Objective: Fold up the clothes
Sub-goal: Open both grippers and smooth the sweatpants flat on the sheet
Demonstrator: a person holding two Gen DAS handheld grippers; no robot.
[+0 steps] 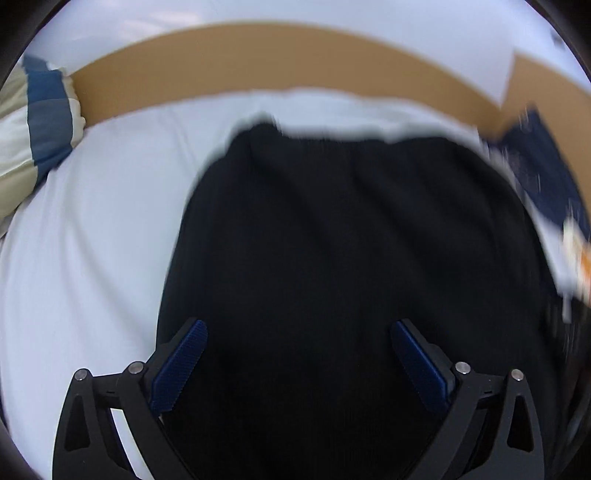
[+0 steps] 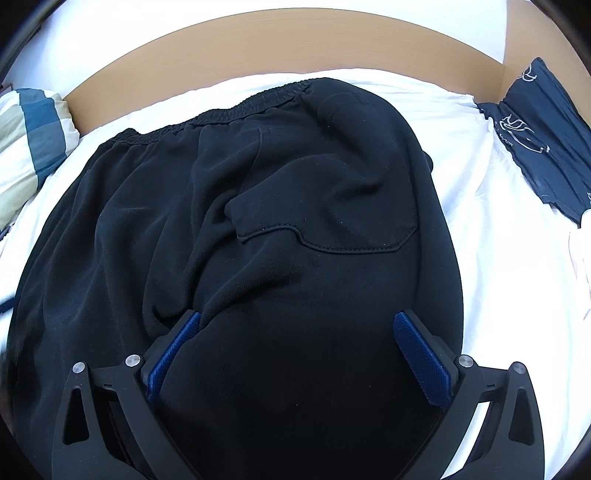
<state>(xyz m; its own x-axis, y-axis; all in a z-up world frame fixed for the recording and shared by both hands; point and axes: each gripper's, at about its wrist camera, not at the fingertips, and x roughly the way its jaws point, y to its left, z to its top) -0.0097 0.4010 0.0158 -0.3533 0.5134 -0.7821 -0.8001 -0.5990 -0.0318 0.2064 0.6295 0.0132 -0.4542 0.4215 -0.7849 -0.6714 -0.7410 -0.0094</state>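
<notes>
Both grippers hang spread wide above black trousers (image 2: 229, 206) on a white-sheeted bed (image 2: 491, 229).
Left gripper (image 1: 298, 363) and right gripper (image 2: 297, 356) grip nothing; the elastic waistband (image 2: 221, 109) lies toward the brown headboard (image 2: 258, 48).

We see a white bed sheet (image 2: 491, 206) covering the work surface, lightly creased. A tan wooden headboard (image 2: 258, 48) runs along its far edge, with a plain white wall (image 2: 258, 11) above it. At the left end lies a pillow (image 2: 33, 133) in cream and blue checks. At the right end lies a dark navy cloth (image 2: 543, 125) with white line drawings. Lighting is bright and even. The left wrist view is motion-blurred.
</notes>
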